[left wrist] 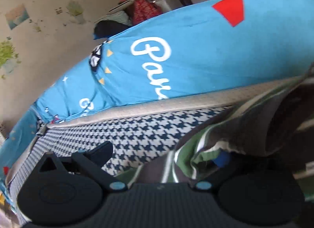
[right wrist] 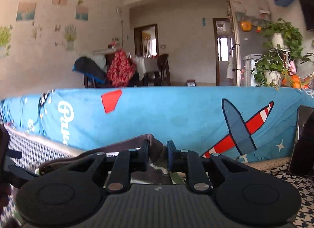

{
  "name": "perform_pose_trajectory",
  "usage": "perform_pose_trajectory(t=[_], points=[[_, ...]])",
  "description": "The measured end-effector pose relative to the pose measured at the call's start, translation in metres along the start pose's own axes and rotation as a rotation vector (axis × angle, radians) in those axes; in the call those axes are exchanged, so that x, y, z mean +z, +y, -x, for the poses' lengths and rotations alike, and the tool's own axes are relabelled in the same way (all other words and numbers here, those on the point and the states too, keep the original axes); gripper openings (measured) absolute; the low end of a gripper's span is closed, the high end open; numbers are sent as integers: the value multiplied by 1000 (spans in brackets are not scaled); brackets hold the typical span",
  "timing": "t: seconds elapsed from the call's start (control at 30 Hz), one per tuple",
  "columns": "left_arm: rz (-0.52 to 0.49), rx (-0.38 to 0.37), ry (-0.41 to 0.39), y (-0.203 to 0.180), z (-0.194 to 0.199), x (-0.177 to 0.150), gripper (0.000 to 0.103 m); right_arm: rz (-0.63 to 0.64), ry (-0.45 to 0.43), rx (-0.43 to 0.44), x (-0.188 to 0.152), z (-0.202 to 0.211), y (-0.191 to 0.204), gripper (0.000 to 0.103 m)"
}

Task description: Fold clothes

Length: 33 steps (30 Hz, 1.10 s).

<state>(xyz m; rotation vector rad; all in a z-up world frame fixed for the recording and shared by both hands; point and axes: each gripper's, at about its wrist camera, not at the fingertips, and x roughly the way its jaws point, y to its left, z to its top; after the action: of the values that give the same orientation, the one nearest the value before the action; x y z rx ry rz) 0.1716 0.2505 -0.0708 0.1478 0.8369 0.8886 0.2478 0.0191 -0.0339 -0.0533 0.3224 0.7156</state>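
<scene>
A brown fold of the striped garment [right wrist: 156, 149] is pinched between the pads of the right gripper [right wrist: 157, 154], near the blue cover [right wrist: 176, 114]. In the left view, the garment [left wrist: 225, 129] is draped over the right finger of the left gripper [left wrist: 162, 155] above the houndstooth surface [left wrist: 137, 133]. The left finger [left wrist: 98, 151] stands clear, and whether the cloth is gripped cannot be told.

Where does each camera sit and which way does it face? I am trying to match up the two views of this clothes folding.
Left wrist: on the left gripper, tilted, looking along its fingers over the houndstooth seat at the blue cover; striped garment drapes its right finger.
Right wrist: on the right gripper, nearly level, facing the same cover and the room behind; fingers close around brown cloth.
Shared: blue cover, red patch, houndstooth seat, wall stickers.
</scene>
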Motion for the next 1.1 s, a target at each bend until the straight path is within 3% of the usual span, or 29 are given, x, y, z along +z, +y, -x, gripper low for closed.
perform_pose_trajectory(t=[0.03,0.1,0.23,0.4,0.53,0.73,1.1], points=[[17,-12,51,4,-6,2,103,-14,11,5,2,-1,-1,44],[63,-51,103,14,-12,1,103,-35,39,-4,2,-2,-4,61],[179,-107,115,40,-10,5,103,-52,69,-53,2,-1,-19,61],[427,-351,159,83,-10,9,103,-96,121,-106,-1,2,-43,61],[388,-316,170,79,-6,6,103,-39,198,-117,-8,3,-54,61],[359,-346,175,71,2,2,103,108,311,-42,-20,8,-57,61],[275,-364,181,48,12,-4,103,310,342,49,-38,8,-27,61]])
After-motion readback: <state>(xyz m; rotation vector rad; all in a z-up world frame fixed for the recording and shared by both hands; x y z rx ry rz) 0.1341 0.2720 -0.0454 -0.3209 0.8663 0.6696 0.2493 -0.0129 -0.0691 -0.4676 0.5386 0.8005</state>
